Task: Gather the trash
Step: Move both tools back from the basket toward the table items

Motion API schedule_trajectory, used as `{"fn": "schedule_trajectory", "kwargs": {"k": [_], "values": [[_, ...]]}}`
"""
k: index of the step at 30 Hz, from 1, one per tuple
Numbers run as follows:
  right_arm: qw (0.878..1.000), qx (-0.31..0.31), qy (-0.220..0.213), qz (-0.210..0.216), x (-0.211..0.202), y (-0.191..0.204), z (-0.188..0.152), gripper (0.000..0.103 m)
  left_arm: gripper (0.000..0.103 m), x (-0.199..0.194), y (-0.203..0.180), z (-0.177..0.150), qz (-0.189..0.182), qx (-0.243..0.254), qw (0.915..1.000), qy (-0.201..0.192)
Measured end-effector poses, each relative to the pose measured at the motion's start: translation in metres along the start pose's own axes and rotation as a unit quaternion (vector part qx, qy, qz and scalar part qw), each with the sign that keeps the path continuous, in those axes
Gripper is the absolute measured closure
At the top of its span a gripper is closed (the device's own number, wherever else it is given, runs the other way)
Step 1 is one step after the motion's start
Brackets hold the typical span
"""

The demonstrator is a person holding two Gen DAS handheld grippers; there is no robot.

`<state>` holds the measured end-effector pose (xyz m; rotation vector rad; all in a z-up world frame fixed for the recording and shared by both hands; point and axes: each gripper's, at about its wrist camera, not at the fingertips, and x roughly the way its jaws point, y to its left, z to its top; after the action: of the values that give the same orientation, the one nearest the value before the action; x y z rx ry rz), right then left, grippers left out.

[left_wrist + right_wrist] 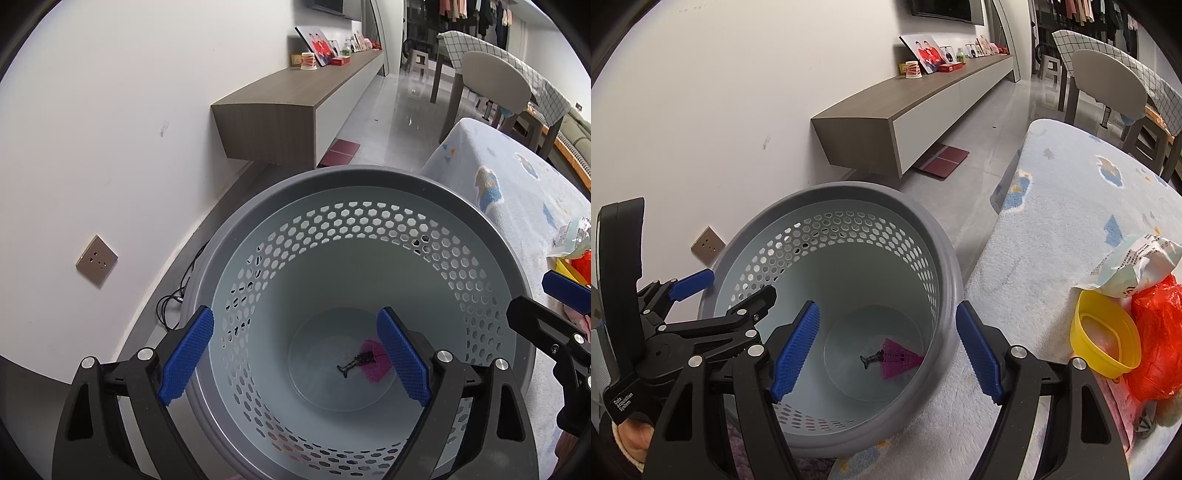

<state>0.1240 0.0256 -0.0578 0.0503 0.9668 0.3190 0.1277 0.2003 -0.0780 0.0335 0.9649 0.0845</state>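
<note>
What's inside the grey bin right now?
At the bottom of the grey bin lies one magenta shuttlecock with a dark tip. In the right wrist view, gripper fingers cover the near wall and part of the floor, so anything there is unseen.

We see that the left gripper [295,354] has black, angular arms with triangular cut-outs and round silver screw heads at the joints. Its fingers [186,356] wear bright blue pads with a fine ribbed texture. The right gripper [886,354] is built the same way: black linkage, silver screws, blue textured pads [796,352]. In the right wrist view the left unit shows a black curved handle bearing small white lettering, "Data Acquisition System", and at the lower left we make out a hand [633,437] with a pale knitted cuff edge
</note>
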Motion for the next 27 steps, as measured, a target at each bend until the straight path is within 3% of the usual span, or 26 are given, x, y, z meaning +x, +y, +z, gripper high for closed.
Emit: {"fn": "schedule_trajectory", "kwargs": {"k": [27], "values": [[0.998, 0.036, -0.016, -0.052, -0.059, -0.034, -0.052, 0.03, 0.007, -0.041, -0.028, -0.005, -0.017, 0.025, 0.9989, -0.036]]}}
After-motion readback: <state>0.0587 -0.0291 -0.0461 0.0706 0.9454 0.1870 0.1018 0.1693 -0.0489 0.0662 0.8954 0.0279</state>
